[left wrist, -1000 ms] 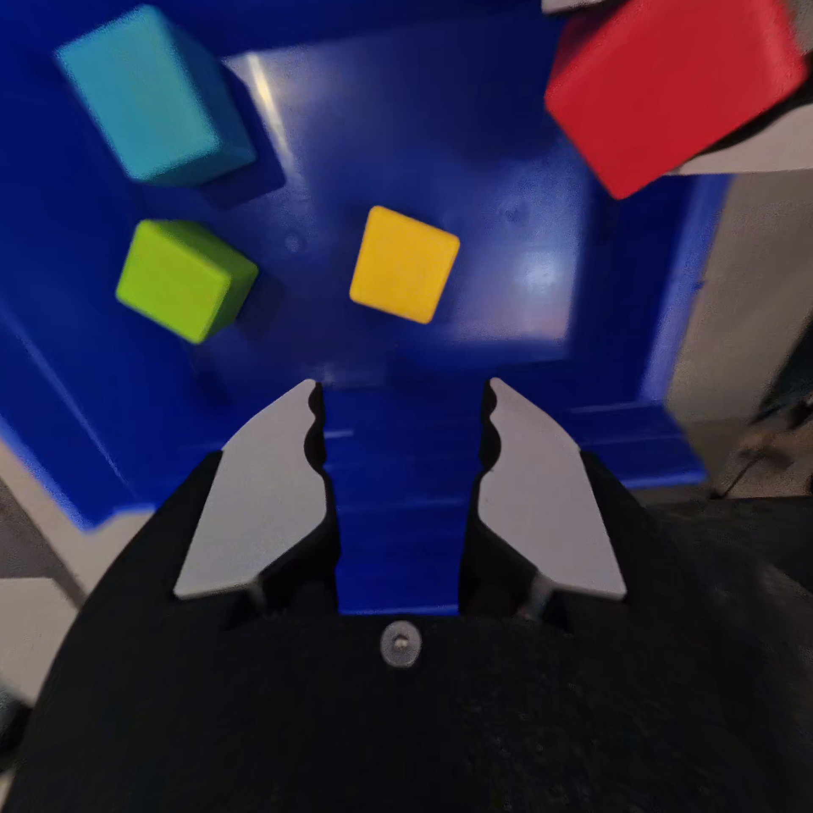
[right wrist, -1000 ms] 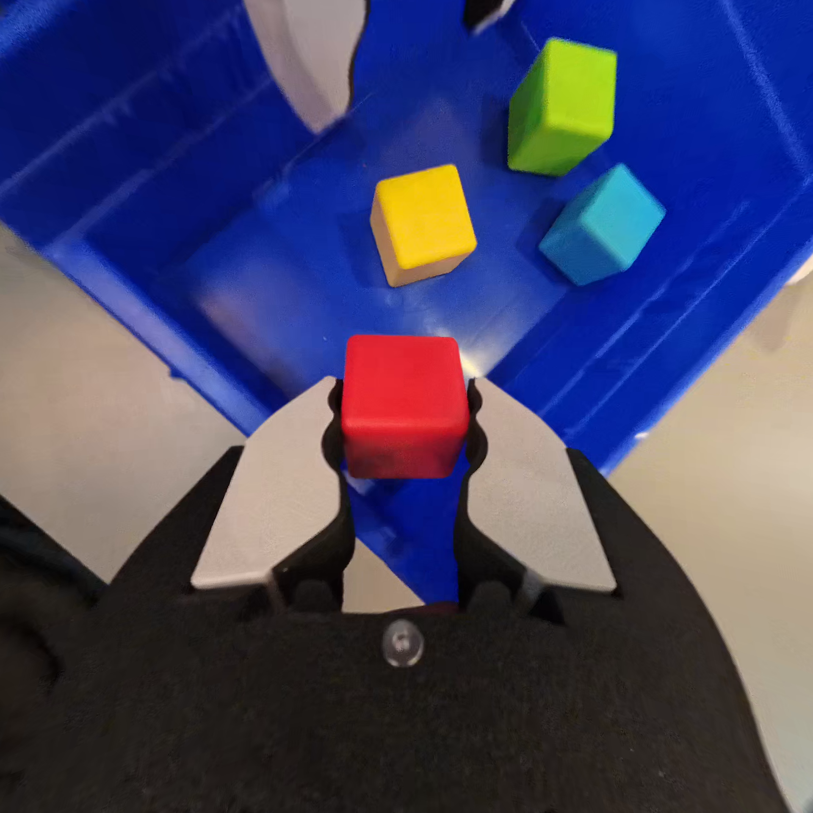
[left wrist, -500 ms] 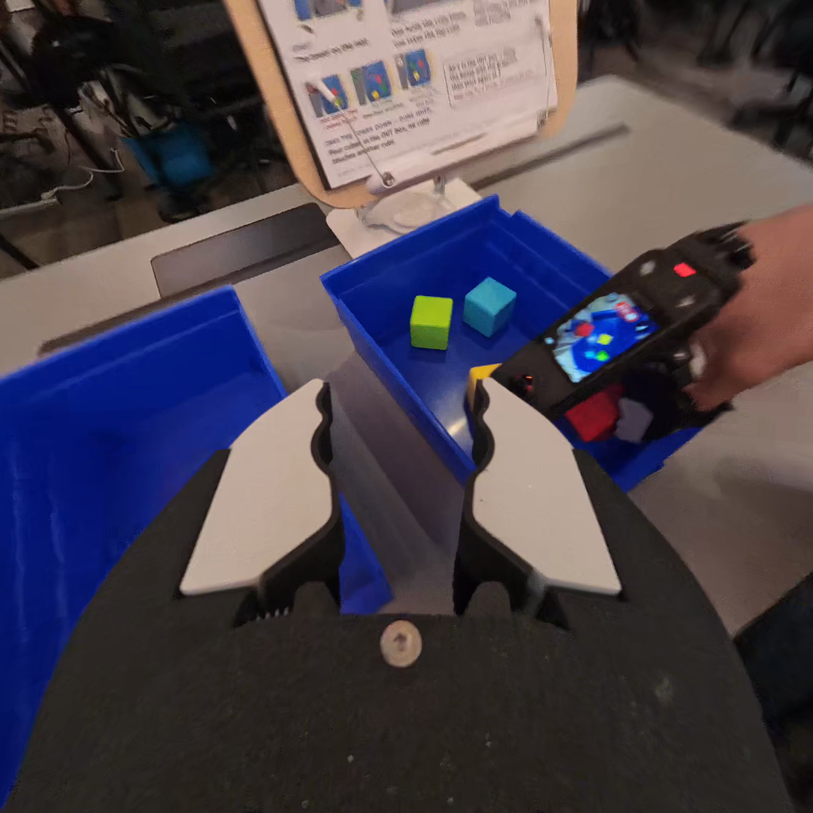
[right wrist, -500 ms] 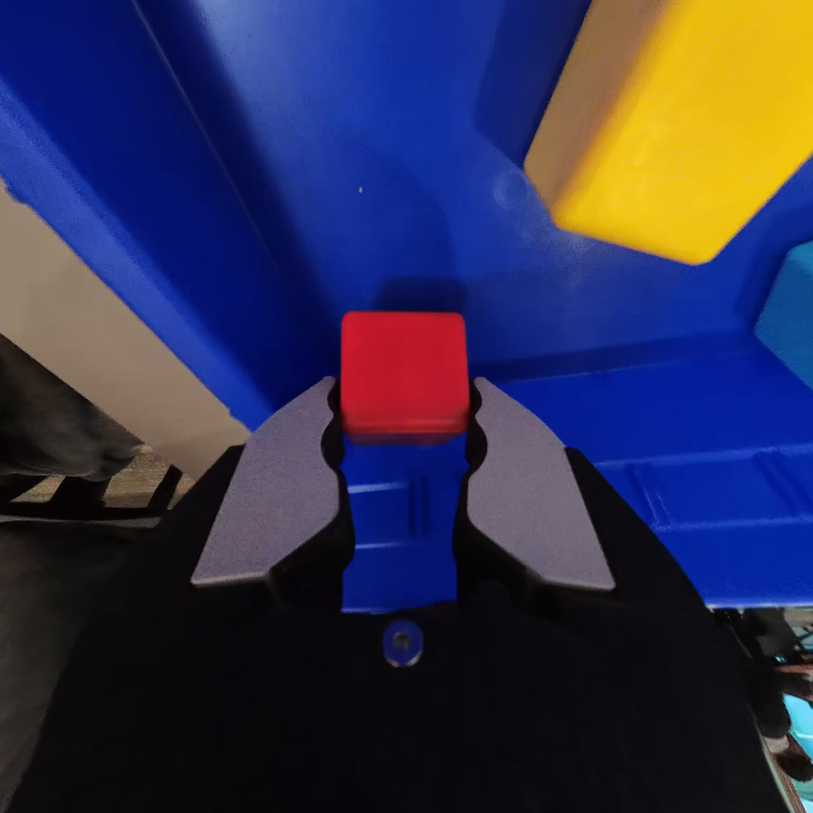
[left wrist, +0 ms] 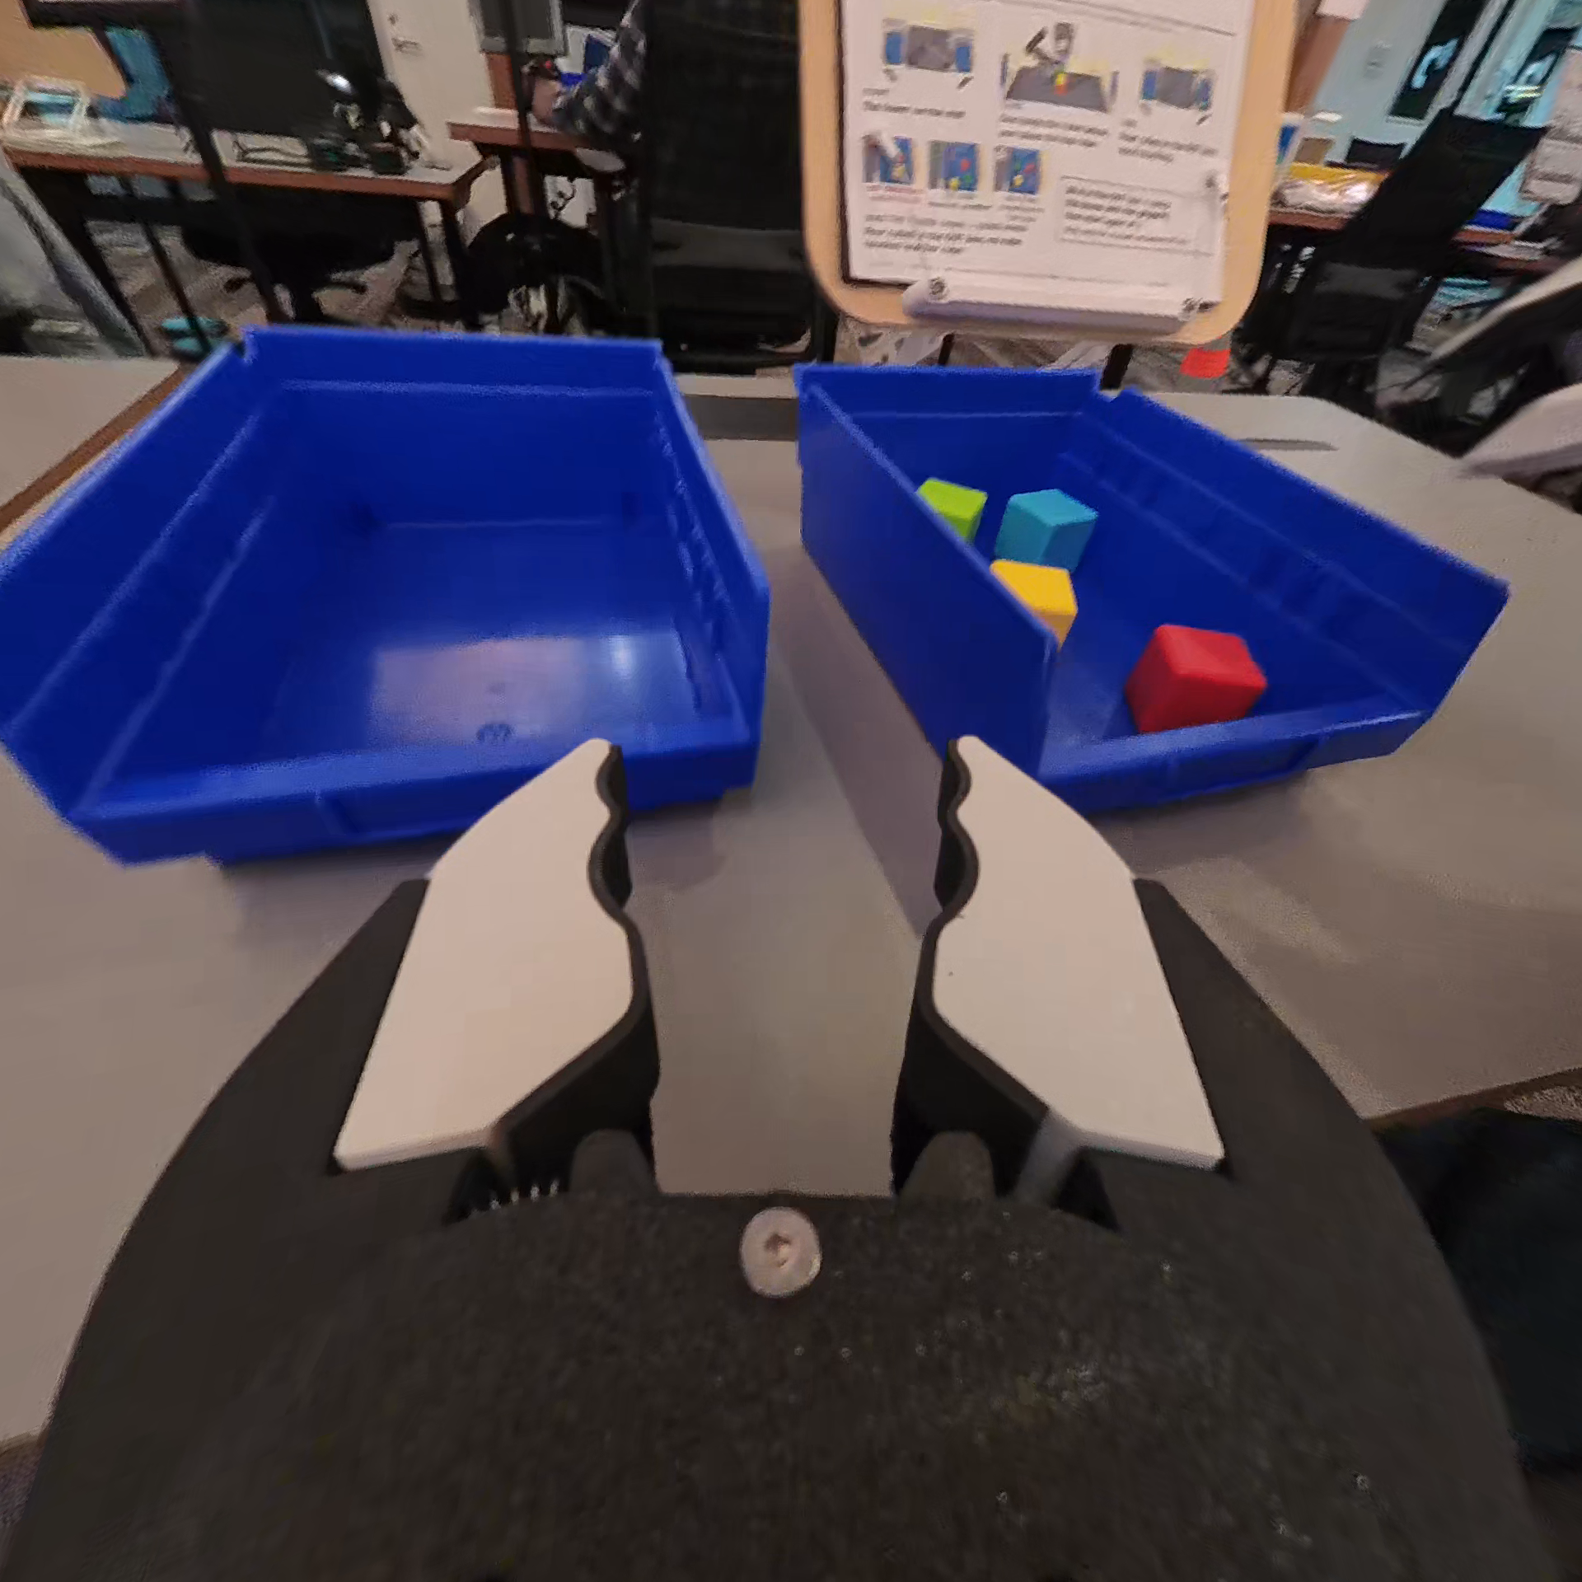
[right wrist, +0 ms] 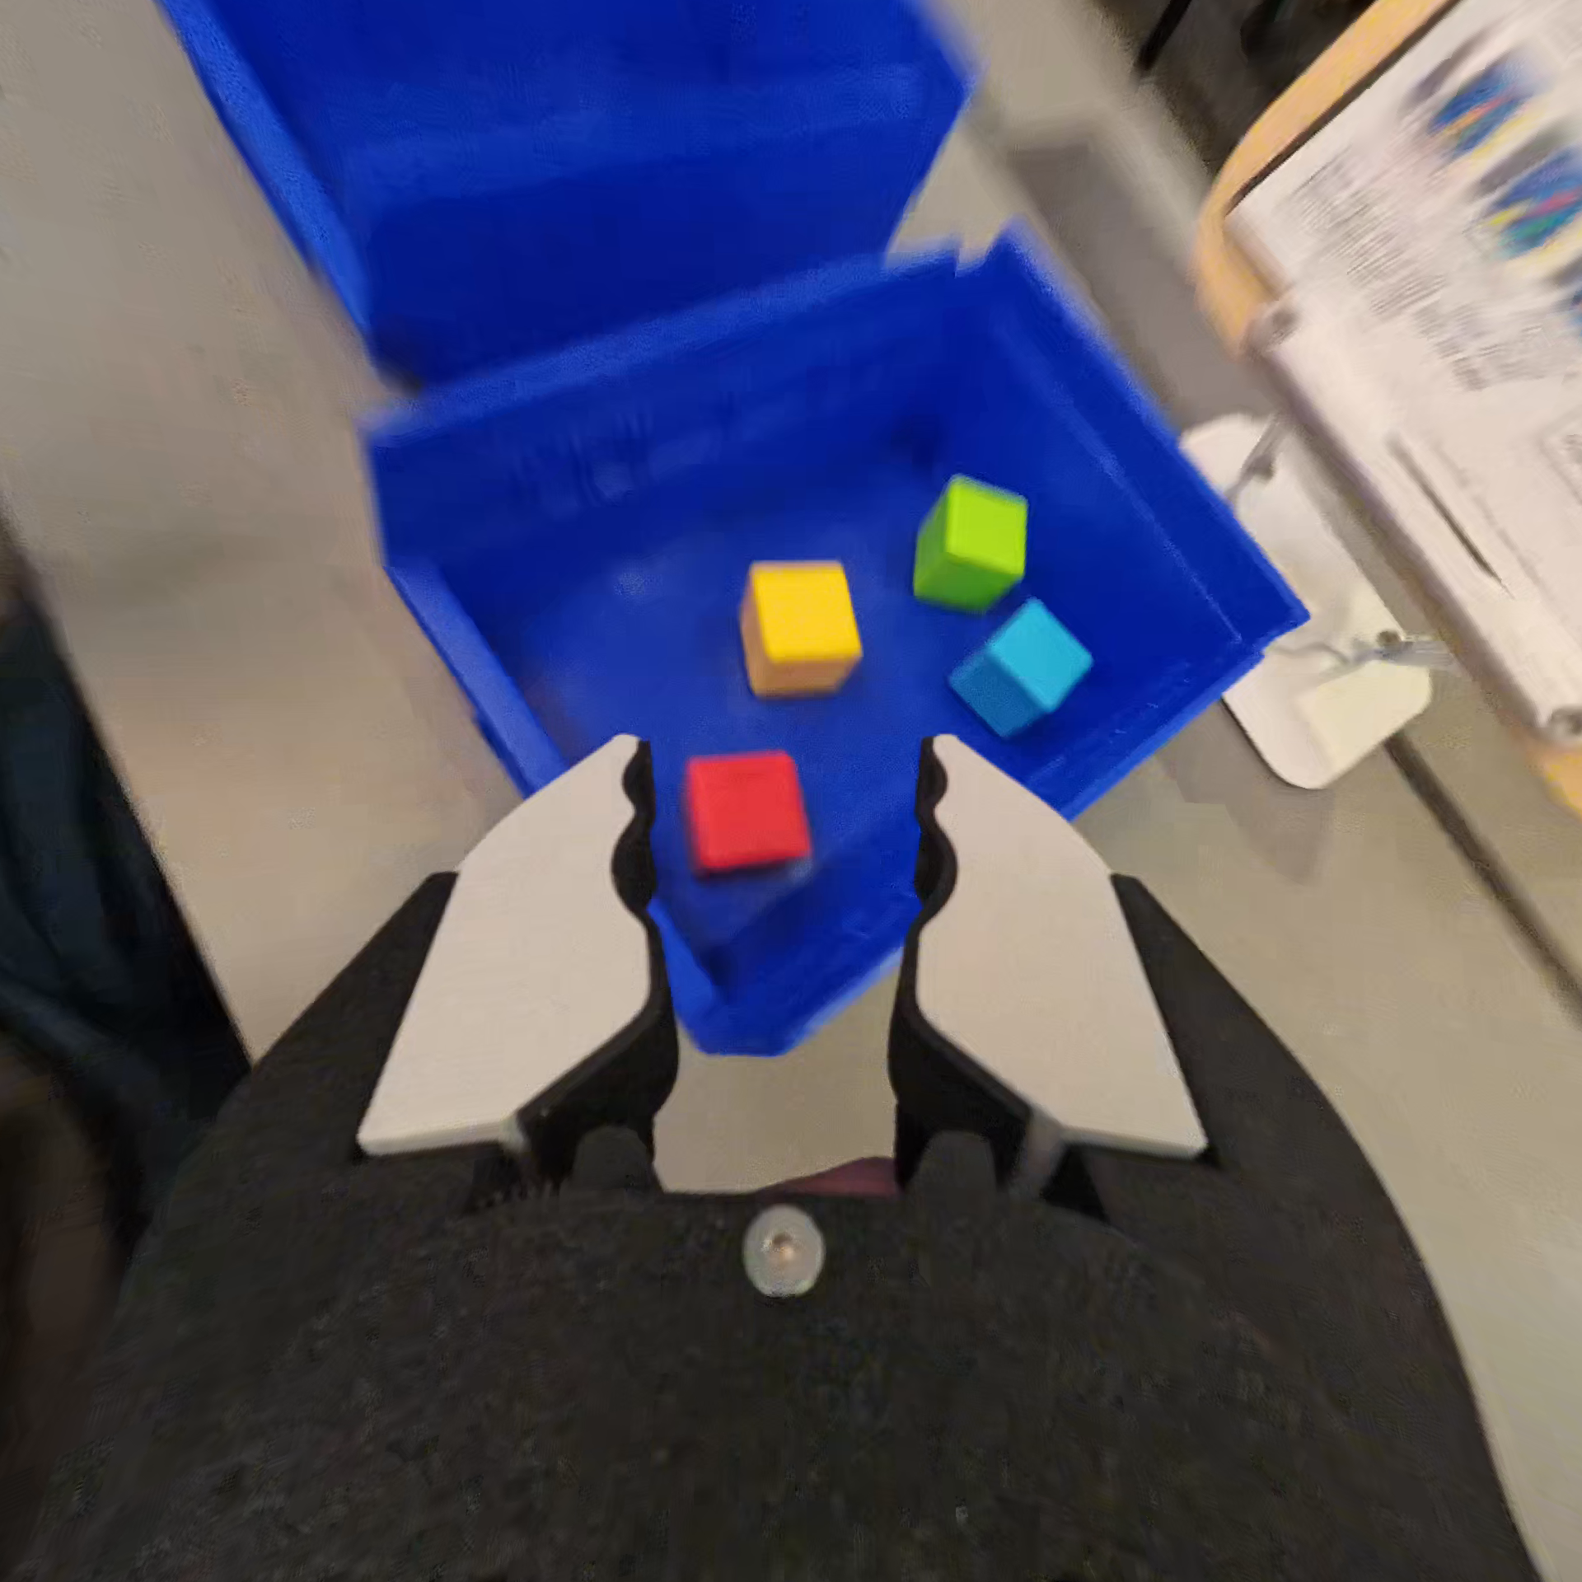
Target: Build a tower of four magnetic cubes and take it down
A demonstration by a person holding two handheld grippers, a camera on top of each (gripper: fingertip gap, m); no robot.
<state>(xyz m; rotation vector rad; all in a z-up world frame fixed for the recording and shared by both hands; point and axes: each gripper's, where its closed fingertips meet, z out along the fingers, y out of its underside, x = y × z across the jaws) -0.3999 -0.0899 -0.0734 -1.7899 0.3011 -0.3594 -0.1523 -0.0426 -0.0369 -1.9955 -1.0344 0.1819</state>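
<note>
Four cubes lie apart in right bin [left wrist: 924, 548]: red cube [right wrist: 746, 822], yellow [right wrist: 800, 623], green [right wrist: 972, 541], teal [right wrist: 1023, 666]. No tower. Left gripper [left wrist: 779, 770] over tabletop [left wrist: 770, 924], jaws apart, empty. Right gripper [right wrist: 781, 783] above red cube, jaws apart, empty. Cubes look small, hard, light; magnets may snap together. Pinch flat sides.
</note>
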